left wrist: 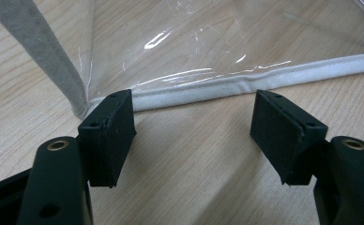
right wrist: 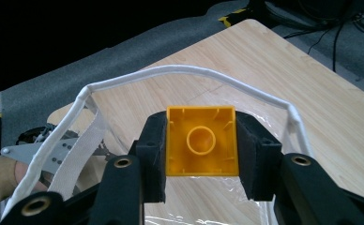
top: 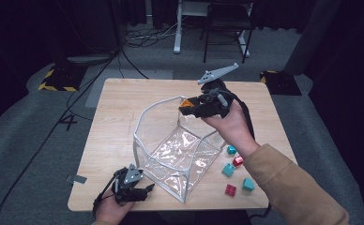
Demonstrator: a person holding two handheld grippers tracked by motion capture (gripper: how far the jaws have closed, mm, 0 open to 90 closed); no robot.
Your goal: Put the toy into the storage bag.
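Note:
A clear plastic bag (top: 142,117) with a white fabric rim stands open in the middle of the wooden table. My right gripper (top: 185,108) hovers over its far rim, shut on an orange-yellow block (top: 186,103). In the right gripper view the block (right wrist: 201,136) sits hollow side up between the pads, above the bag's rim (right wrist: 180,71). My left gripper (top: 148,190) rests at the table's near edge beside the bag's near corner. Its jaws (left wrist: 194,136) stand open with nothing between them, facing the bag's white bottom seam (left wrist: 264,82).
Several small blocks lie on the table right of the bag: a teal one (top: 231,150), a red one (top: 238,161), another teal (top: 227,169), a red (top: 230,190) and a teal (top: 248,184). Cables and a desk frame stand on the floor beyond the table.

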